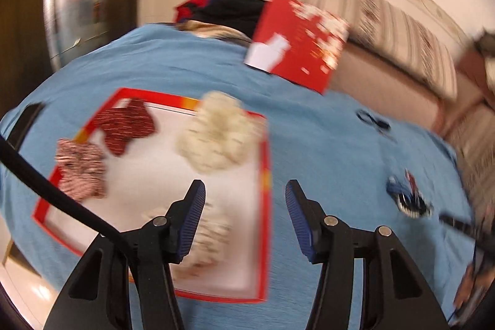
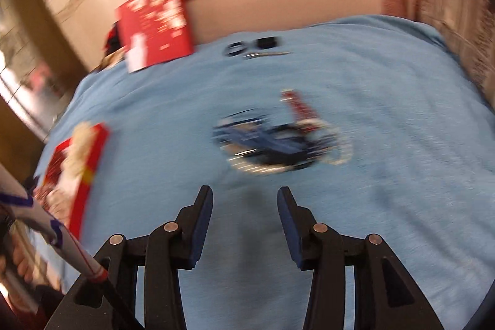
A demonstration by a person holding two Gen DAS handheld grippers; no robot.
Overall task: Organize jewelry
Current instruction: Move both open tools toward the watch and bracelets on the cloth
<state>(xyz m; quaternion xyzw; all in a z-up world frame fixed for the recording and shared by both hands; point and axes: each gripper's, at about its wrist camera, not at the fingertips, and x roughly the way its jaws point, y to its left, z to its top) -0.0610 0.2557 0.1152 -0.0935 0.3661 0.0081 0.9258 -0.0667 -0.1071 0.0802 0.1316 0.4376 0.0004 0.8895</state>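
A shallow red-rimmed box [image 1: 264, 163] with a white floor lies on the blue cloth [image 1: 324, 150]. In it lie a cream scrunchie [image 1: 219, 132], a dark red one [image 1: 128, 126], a red-and-white one [image 1: 82, 167] and another cream piece [image 1: 210, 234] by my left finger. My left gripper [image 1: 246, 190] is open and empty above the box's right edge. A blurred pile of blue, red and black hair pieces [image 2: 278, 141] lies on the cloth ahead of my right gripper [image 2: 244, 197], which is open and empty. The pile also shows in the left wrist view [image 1: 408, 197].
A red lid or card [image 1: 300, 42] stands tilted at the cloth's far edge. Small black items [image 2: 253, 47] lie near it. Dark clothing [image 1: 222, 10] sits behind the cloth. A sofa [image 1: 402, 30] runs along the back. Both views are motion-blurred.
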